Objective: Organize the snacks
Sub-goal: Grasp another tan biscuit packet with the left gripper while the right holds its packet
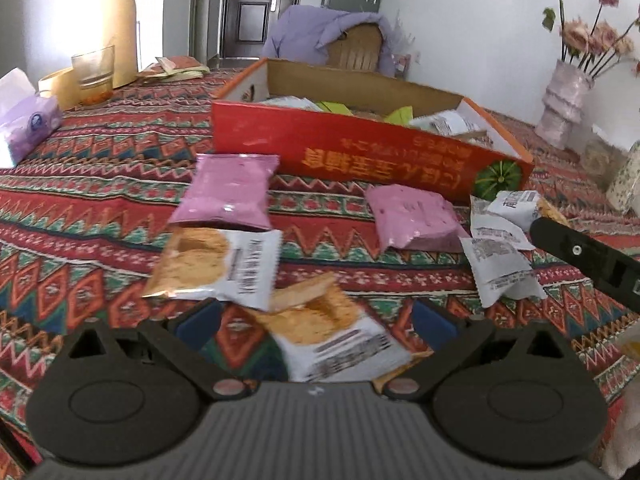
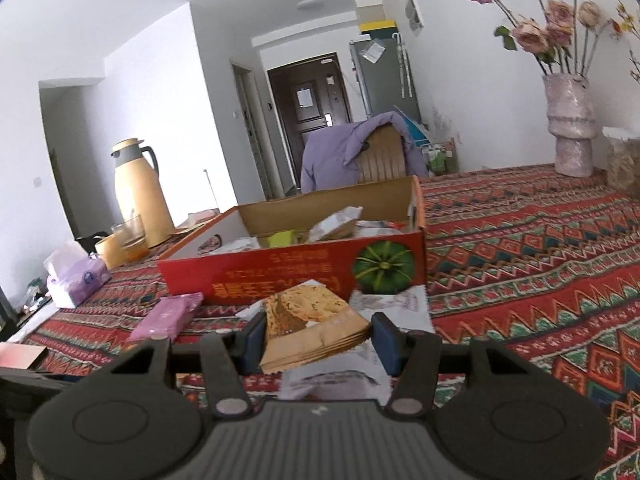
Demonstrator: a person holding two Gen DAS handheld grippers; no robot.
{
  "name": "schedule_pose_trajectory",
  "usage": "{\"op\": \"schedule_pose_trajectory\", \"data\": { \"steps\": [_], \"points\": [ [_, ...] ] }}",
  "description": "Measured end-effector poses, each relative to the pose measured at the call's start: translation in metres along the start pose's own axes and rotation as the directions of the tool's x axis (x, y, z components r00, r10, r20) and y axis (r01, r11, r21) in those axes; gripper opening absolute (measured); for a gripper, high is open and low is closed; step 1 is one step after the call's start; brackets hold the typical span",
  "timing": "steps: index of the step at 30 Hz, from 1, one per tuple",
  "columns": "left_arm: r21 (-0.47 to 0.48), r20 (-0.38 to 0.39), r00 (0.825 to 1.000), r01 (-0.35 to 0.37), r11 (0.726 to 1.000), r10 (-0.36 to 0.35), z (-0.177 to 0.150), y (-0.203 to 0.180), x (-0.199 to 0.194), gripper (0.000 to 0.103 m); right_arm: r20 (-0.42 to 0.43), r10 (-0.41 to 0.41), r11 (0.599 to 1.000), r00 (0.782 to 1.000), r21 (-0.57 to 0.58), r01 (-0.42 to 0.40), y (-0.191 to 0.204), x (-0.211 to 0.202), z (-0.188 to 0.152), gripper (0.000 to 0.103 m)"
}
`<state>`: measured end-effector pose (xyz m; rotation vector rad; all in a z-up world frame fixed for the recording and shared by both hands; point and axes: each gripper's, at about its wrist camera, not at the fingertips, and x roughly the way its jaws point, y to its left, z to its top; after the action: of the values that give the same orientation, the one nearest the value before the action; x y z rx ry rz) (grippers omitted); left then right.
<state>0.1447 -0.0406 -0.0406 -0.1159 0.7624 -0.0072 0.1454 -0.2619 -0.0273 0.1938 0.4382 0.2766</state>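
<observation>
Box contents [image 1: 440,122] half-hidden behind its red wall [image 1: 360,152] (print motion-blurred, unreadable)

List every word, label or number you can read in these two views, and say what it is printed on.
None can be read with confidence.
Red box: large yellow characters, upside down and blurred.
White and tan snack packets: dark print, too blurred.
Packet in the right gripper: no legible text.
Pink packets: no print visible.
Tissue pack: round logo, too small.
</observation>
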Motion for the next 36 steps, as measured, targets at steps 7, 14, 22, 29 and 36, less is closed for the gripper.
{"op": "schedule_pose_trajectory", "data": {
  "steps": [7, 14, 22, 29, 36],
  "points": [
    [0.023, -0.036, 0.988, -0.147, 0.989, 0.147, -0.003, -0.020, 0.018, 0.103, -0.003, 0.006, 1.000, 1.000, 0.027, -0.006, -0.014, 0.001, -0.004, 0.055],
    [-0.004, -0.044, 0.985, -0.168, 0.986, 0.168, -0.003, -0.016, 0.014, 0.097, -0.009, 0.019, 0.999, 1.000, 0.043, -0.019, -0.020, 0.003, -0.008, 0.055],
    [-0.020, -0.012, 0.994, -0.106, 0.994, 0.106, -0.001, -0.010, 0.000, 0.046, -0.008, 0.017, 0.999, 1.000, 0.043, -0.017, -0.020, 0.000, -0.009, 0.055],
    [-0.019, 0.038, 0.996, -0.081, 0.997, 0.081, 0.000, -0.006, -0.012, 0.045, -0.009, 0.012, 1.000, 1.000, 0.026, -0.012, -0.015, -0.003, -0.009, 0.055],
    [-0.029, 0.075, 0.996, -0.052, 0.998, 0.054, 0.001, 0.002, -0.024, 0.045, -0.012, 0.001, 1.000, 1.000, 0.007, -0.001, -0.008, -0.004, -0.009, 0.055]
  ]
}}
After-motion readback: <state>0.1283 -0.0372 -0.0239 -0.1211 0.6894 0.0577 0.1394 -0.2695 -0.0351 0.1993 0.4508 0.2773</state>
